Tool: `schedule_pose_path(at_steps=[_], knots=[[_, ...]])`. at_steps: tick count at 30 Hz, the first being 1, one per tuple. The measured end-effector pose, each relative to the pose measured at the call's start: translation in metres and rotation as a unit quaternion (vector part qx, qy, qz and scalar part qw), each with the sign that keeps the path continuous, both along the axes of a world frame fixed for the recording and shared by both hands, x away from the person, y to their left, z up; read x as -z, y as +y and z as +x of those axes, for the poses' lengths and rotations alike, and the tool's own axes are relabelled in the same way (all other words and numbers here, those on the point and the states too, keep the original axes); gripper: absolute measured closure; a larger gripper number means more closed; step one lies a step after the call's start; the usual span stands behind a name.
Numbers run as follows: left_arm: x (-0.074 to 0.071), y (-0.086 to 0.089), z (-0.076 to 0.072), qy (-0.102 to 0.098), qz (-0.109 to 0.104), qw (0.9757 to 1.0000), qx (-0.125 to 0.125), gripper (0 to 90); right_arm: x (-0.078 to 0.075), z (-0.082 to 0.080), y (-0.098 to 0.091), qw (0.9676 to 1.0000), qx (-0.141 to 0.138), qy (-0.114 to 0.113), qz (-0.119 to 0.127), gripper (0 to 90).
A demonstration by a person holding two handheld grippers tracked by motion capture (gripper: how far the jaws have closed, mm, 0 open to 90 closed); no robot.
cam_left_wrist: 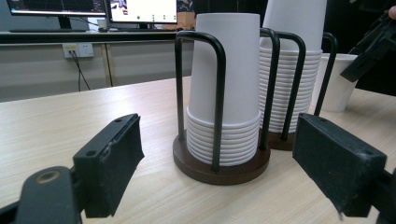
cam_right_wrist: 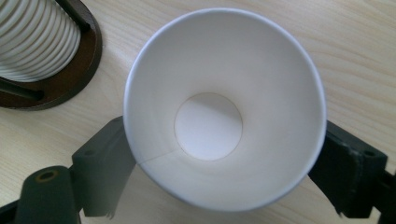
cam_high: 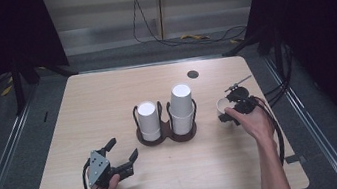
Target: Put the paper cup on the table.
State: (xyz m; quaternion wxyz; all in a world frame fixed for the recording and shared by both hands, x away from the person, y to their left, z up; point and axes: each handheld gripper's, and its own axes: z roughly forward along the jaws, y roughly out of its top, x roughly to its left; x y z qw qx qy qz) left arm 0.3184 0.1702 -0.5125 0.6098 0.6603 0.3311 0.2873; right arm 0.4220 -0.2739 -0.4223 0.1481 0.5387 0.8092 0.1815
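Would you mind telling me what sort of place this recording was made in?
Probably a lab or recording room rather than a home: monitors stand on a bench by the wall, loose cables run over the floor behind the wooden table, and dark curtains hang at both sides.

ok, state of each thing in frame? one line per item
Left hand-held gripper: open, holding nothing, low over the table.
Right hand-held gripper: jaws either side of the single cup, grip unclear.
Single cup: upright, mouth up, nothing inside.
Left cup stack: upside down in the holder, shorter.
Right cup stack: upside down in the holder, taller.
Cup holder: upright on the table.
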Motion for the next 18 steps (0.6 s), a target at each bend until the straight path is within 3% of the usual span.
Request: schedule_pose_path(at_steps=[6,10,13,15,18], knots=[[0.000,0.000,-0.001,-0.003,-0.001,1.0000,-0.004,15.8,0.003,-0.011,-0.005,0.9999,0.012,-0.010,0.006,15.5],[0.000,-0.001,0.000,-0.003,-0.005,1.0000,-0.003,15.8,0.000,-0.020,-0.005,0.9991,0.022,-0.033,0.013,15.0],[0.000,-0.001,-0.001,-0.003,-0.005,1.0000,-0.004,15.8,0.003,-0.027,-0.005,0.9988,0.031,-0.031,0.022,14.1],[0.000,-0.001,-0.001,-0.005,-0.005,1.0000,-0.002,15.8,0.006,-0.032,-0.005,0.9984,0.037,-0.041,0.011,13.8],[0.000,-0.001,-0.001,-0.004,-0.005,1.0000,-0.004,15.8,0.011,-0.040,-0.007,0.9978,0.040,-0.047,0.024,14.2]])
